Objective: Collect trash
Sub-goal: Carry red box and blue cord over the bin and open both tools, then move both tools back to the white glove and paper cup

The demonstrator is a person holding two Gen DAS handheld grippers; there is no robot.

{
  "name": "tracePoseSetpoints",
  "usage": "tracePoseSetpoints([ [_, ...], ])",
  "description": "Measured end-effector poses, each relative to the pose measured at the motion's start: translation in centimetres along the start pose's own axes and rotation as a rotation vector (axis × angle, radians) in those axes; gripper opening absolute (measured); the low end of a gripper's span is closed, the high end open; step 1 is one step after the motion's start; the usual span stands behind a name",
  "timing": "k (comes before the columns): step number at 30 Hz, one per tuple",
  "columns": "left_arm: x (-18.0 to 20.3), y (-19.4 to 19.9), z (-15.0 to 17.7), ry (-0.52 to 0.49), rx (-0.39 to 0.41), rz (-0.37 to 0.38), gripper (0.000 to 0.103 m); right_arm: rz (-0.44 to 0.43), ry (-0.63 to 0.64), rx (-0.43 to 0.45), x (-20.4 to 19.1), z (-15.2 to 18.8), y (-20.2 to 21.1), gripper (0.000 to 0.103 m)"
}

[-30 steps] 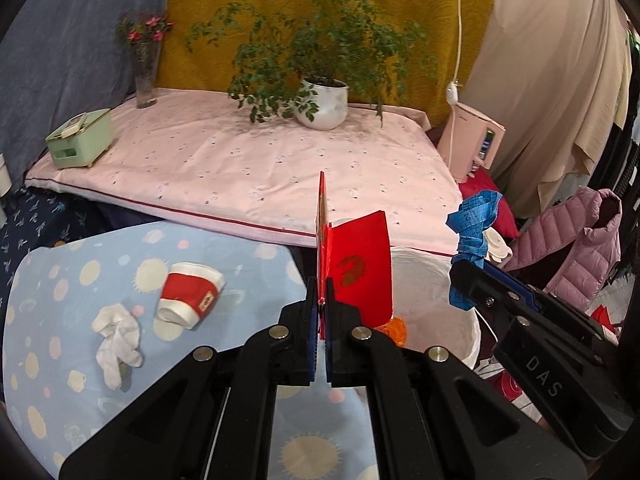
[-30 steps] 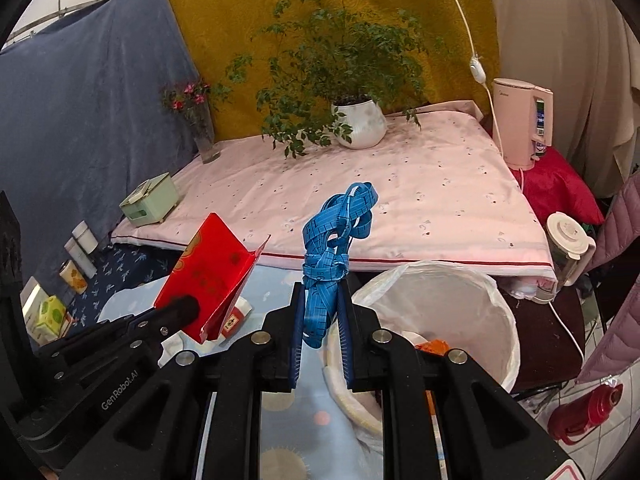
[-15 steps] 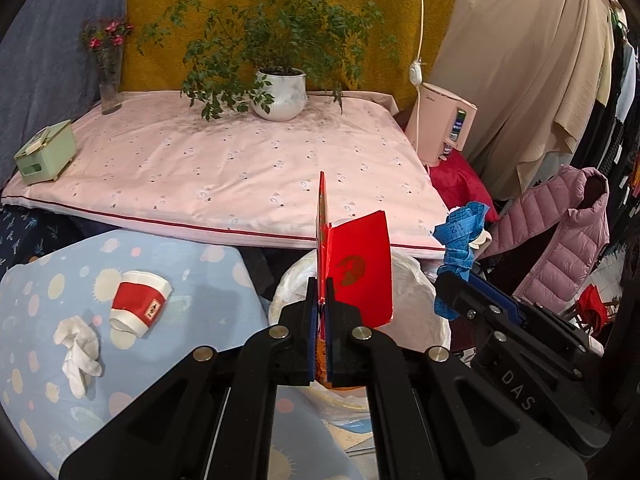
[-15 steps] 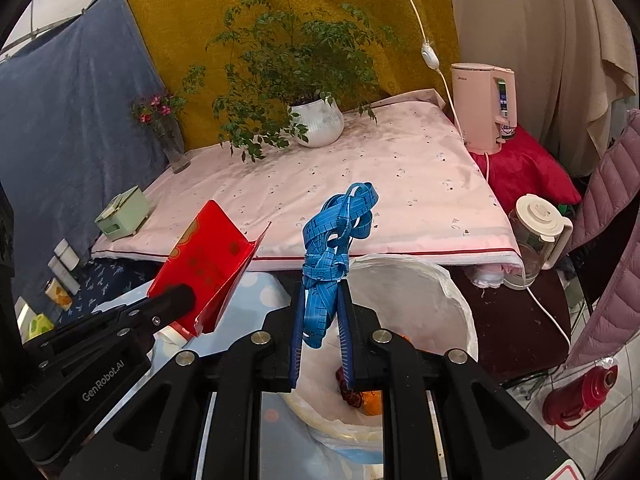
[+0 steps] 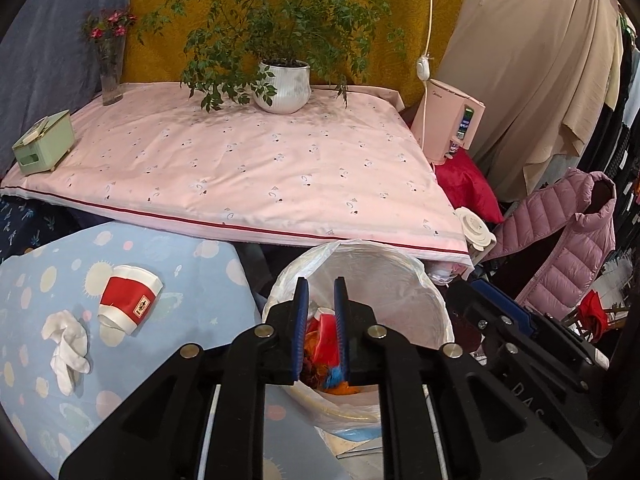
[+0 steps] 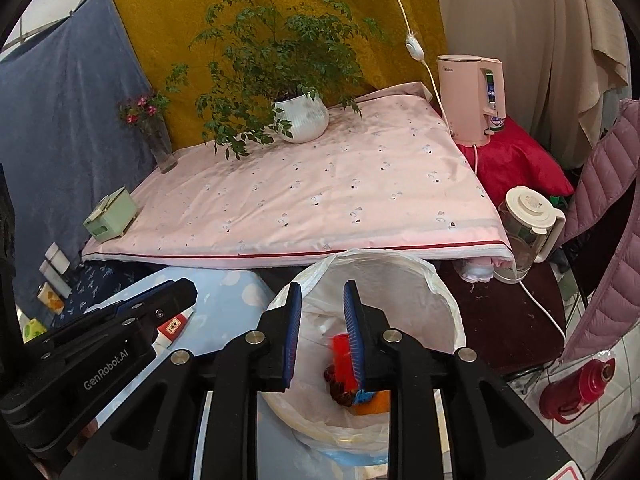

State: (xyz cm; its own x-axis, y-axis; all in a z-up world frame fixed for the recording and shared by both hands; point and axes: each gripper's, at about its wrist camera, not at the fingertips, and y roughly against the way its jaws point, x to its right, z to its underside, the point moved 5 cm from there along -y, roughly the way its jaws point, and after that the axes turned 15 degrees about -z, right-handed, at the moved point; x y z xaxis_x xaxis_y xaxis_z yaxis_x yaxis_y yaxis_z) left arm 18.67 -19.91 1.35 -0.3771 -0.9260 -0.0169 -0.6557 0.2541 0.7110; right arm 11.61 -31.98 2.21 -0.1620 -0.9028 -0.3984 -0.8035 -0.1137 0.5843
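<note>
My left gripper point(image 5: 321, 284) is open and empty above the white-lined trash bin point(image 5: 400, 264). My right gripper point(image 6: 322, 290) is open and empty above the same bin point(image 6: 440, 292). Inside the bin lie the red envelope point(image 5: 325, 334), also seen in the right wrist view point(image 6: 341, 354), a bit of blue ribbon point(image 6: 363, 397) and orange scraps point(image 5: 347, 389). On the blue spotted cloth point(image 5: 192, 272) to the left lie a red and white paper cup point(image 5: 128, 298) on its side and a crumpled white tissue point(image 5: 68, 346).
A pink-covered table point(image 5: 248, 168) behind carries a potted plant point(image 5: 284, 88), a flower vase point(image 5: 110, 76) and a green box point(image 5: 44, 148). A pink kettle point(image 5: 452, 124), a glass jug point(image 6: 528, 232), a pink jacket point(image 5: 568, 240) and a red flask point(image 6: 576, 388) are at the right.
Both grippers opened over the bin. The red envelope and the blue ribbon dropped from the jaws into the bin.
</note>
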Motion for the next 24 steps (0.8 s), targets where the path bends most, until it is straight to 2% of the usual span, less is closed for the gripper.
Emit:
tracePoseSetpoints([
  [8,-1.2,0.2,0.3,0.015,0.001,-0.024,0.014,-0.003,0.018,-0.004,-1.0,0.1,-0.2,0.026],
  [11,-2.1,0.4,0.5,0.034,0.008,-0.045,0.029,-0.005,0.024,-0.008,-1.6,0.2,-0.3,0.026],
  [15,-3.6,0.5,0.7,0.059,0.008,-0.059,0.030,-0.003,0.036,-0.007,-2.5,0.3,-0.5,0.035],
  [19,-5.3,0.6,1.1,0.084,0.007,-0.079,0.031,-0.011,0.053,-0.017,-3.7,0.6,-0.9,0.035],
  [24,-8.2,0.7,1.8,0.122,0.012,-0.125,0.045,-0.028,0.078,-0.037,-5.7,1.1,-1.8,0.036],
])
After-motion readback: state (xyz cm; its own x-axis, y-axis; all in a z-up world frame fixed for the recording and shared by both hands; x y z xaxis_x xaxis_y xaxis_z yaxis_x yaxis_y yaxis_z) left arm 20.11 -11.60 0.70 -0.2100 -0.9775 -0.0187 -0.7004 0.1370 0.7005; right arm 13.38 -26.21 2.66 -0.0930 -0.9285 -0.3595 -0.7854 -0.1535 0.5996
